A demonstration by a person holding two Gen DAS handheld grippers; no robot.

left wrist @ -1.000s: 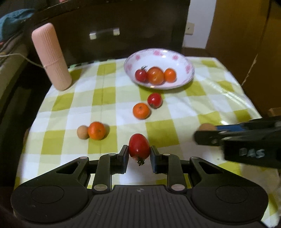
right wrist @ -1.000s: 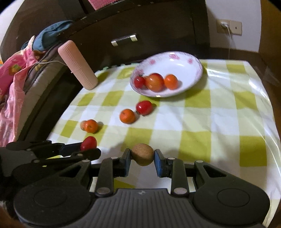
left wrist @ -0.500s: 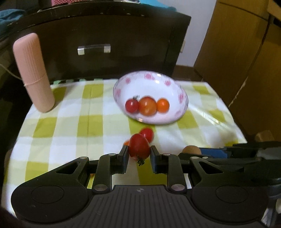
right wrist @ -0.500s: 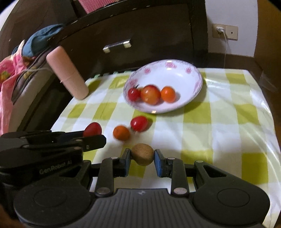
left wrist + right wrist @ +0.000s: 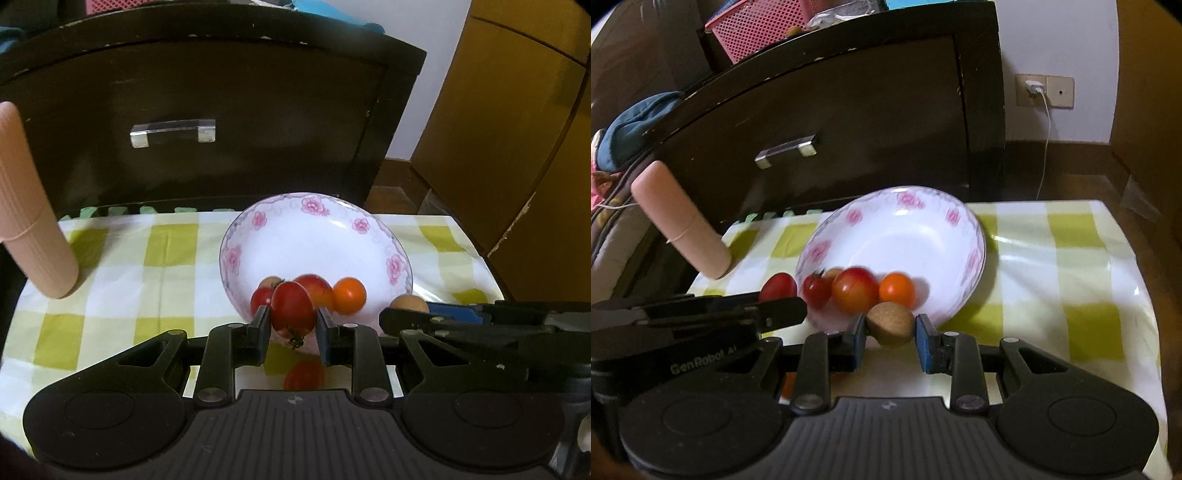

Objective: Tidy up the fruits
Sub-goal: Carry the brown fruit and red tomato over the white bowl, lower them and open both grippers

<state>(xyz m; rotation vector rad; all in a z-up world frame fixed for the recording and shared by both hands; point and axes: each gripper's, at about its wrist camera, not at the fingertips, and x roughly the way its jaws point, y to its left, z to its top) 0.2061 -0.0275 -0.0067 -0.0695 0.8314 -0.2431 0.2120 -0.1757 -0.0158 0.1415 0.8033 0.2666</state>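
My left gripper [image 5: 291, 328] is shut on a red tomato [image 5: 293, 311] and holds it at the near rim of the white flowered bowl [image 5: 317, 236]. My right gripper [image 5: 890, 341] is shut on a brown longan [image 5: 889, 324], also at the bowl's [image 5: 905, 236] near rim. The bowl holds a small red tomato [image 5: 816, 290], a larger red-orange fruit [image 5: 855, 290] and an orange one [image 5: 897, 289]. Another red tomato [image 5: 303, 374] lies on the cloth below my left gripper. The left gripper with its tomato [image 5: 778, 286] shows at the left of the right wrist view.
A pink ribbed cylinder [image 5: 29, 218] leans at the table's back left. A dark cabinet with a metal handle [image 5: 171, 131] stands right behind the checked tablecloth [image 5: 122, 266]. A wooden wardrobe [image 5: 517, 147] is at the right. A charger cable [image 5: 1047, 133] hangs on the wall.
Both grippers have moved forward to the bowl's near rim, each still holding its fruit. The loose fruits on the cloth have dropped out of view beneath them.
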